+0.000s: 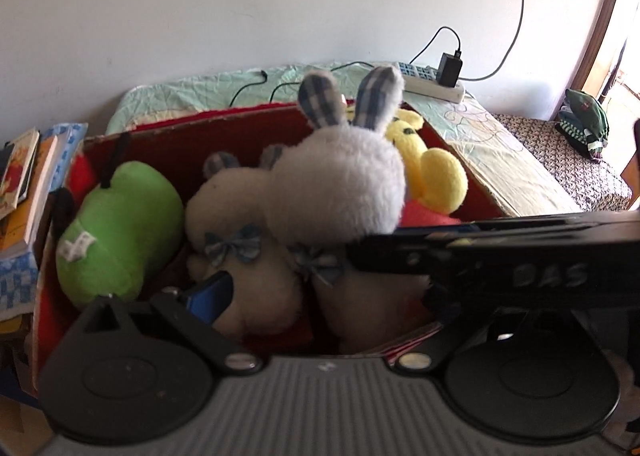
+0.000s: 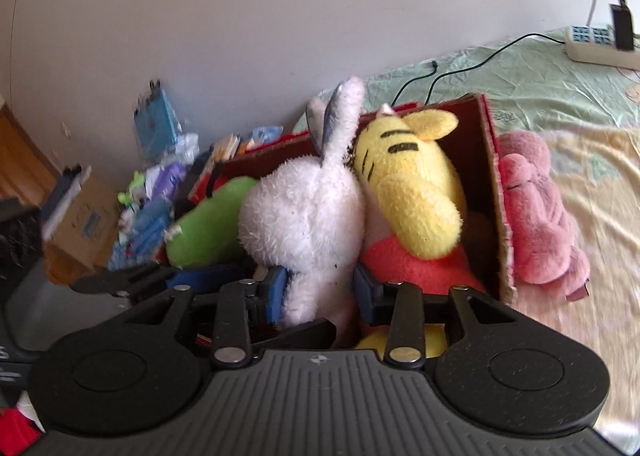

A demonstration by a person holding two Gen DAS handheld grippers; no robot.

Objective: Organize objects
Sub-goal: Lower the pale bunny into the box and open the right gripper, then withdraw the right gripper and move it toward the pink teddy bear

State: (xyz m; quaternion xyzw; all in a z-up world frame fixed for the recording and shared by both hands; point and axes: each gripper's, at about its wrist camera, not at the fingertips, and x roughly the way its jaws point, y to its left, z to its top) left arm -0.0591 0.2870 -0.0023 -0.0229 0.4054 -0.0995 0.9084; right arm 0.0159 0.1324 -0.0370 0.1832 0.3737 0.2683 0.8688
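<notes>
Left wrist view: plush toys are crowding the red cardboard box point(image 1: 256, 118).
The left gripper point(image 1: 320, 296) is hanging over the box with fingers spread wide, gripping nothing; the other gripper is crossing in from the right beneath the white rabbit point(image 1: 340, 184), a green plush point(image 1: 116, 228) lying alongside.

Right wrist view: the right gripper point(image 2: 320, 292) is squeezing the rabbit's body between blue pads point(image 2: 276, 292), a yellow tiger point(image 2: 412, 192) sitting just beside it inside the box, a pink plush point(image 2: 536, 224) lying outside on the bed point(image 2: 540, 96).

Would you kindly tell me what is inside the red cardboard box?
Soft toys: a green plush, two white bunnies and a yellow striped plush. They cover the red cardboard box's floor.
</notes>
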